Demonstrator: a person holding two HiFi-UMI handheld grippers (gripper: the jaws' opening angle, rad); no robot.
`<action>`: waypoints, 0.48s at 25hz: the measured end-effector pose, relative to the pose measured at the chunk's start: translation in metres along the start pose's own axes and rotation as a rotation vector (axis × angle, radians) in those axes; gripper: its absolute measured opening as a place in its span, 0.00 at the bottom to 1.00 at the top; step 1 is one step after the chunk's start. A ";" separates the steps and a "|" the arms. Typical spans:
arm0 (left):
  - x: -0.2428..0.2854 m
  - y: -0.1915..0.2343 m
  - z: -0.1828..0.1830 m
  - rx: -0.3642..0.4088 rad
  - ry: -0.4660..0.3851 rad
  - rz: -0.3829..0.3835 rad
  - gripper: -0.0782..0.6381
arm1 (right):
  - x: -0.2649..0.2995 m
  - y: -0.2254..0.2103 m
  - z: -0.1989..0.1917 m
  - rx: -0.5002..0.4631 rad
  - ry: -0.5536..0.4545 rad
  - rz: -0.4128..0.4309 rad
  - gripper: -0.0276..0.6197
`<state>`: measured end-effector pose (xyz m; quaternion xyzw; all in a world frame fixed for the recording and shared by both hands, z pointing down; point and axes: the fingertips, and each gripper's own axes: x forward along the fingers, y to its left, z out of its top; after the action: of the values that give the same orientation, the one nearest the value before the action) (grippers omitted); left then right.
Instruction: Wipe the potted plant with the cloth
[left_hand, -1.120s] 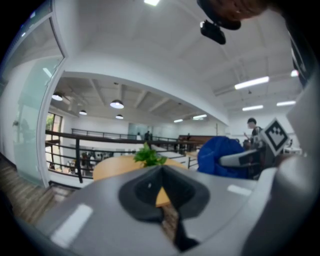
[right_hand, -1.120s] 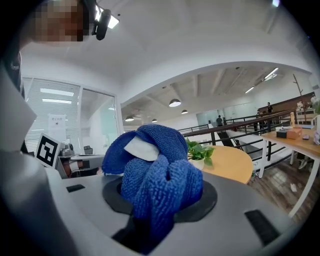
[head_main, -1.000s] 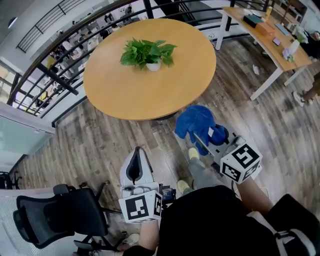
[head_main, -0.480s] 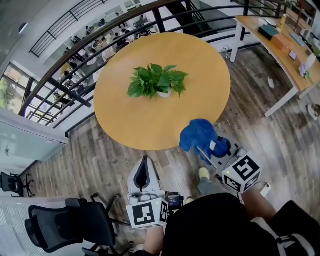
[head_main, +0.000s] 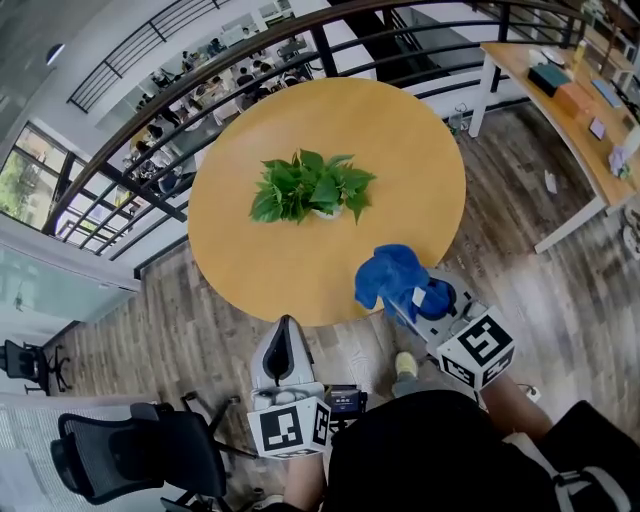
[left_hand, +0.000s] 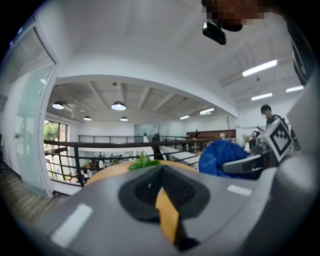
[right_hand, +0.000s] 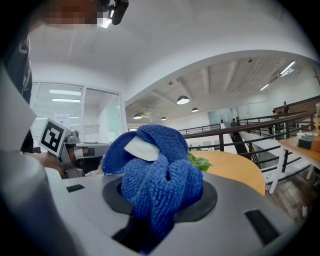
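The potted plant (head_main: 312, 187) stands near the middle of the round wooden surface (head_main: 400, 130), untouched and well apart from both grippers; the blue cloth (head_main: 392, 277) sits bunched over the near edge, pinched in the right gripper's (head_main: 410, 298) fingers, presumably carried ready for wiping; the left gripper (head_main: 284, 330), fingers pressed together on nothing, hangs short of the surface, likely free to steady the plant.
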<state>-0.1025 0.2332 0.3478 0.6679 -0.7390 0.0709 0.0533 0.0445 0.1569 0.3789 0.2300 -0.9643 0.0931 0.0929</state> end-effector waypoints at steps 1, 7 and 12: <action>0.003 -0.001 0.000 0.003 0.000 0.008 0.11 | 0.001 -0.005 0.000 -0.001 0.001 0.001 0.29; 0.014 0.003 0.008 0.019 0.003 0.053 0.11 | 0.006 -0.027 0.003 0.007 -0.006 0.009 0.29; 0.023 0.010 0.009 0.027 0.012 0.066 0.11 | 0.017 -0.032 0.003 0.016 -0.002 0.018 0.29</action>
<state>-0.1148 0.2101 0.3423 0.6432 -0.7594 0.0864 0.0464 0.0436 0.1210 0.3839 0.2221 -0.9656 0.1017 0.0893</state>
